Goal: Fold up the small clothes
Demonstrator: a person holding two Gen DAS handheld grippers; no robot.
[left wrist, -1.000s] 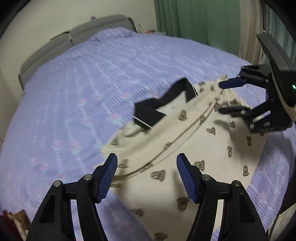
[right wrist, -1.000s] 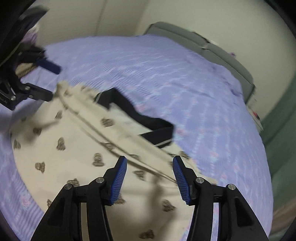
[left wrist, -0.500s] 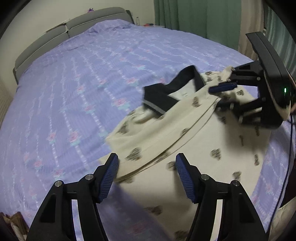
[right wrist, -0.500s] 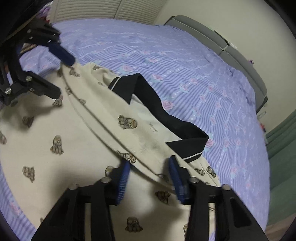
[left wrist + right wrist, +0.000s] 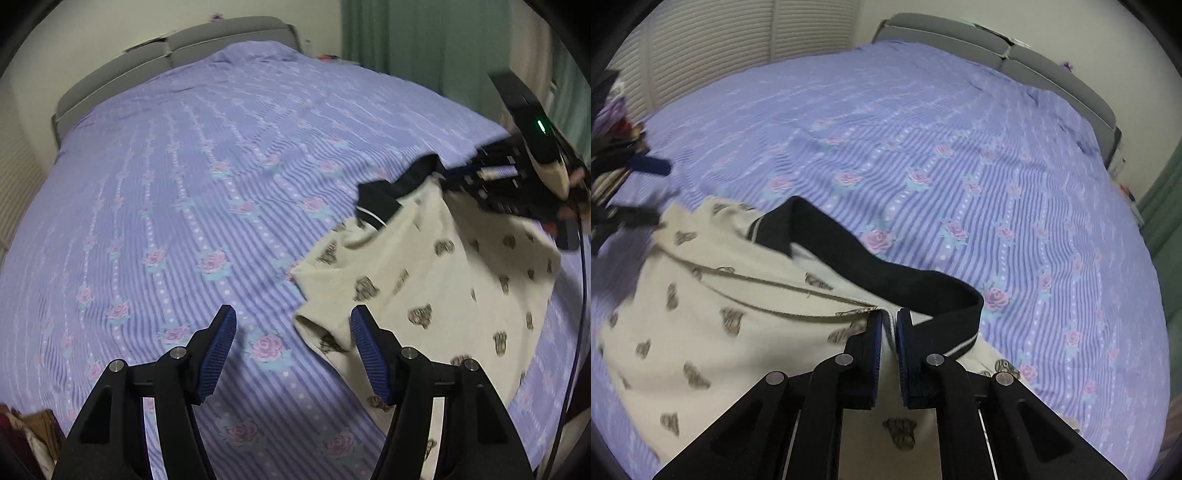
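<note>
I have the bed point(image 5: 192, 177) in its lilac striped rose-print cover under both tools, and the cream printed shorts point(image 5: 443, 280) lie near its edge at my right. I judge this the first fold, at the pick-up stage. My right tool point(image 5: 889, 325) is clamped on the cream cloth just beside the black waistband point(image 5: 886, 266). My left tool point(image 5: 291, 350) hangs apart, empty, by the leg hem; next it must close there, both lifting together. I read no labels or writing.
</note>
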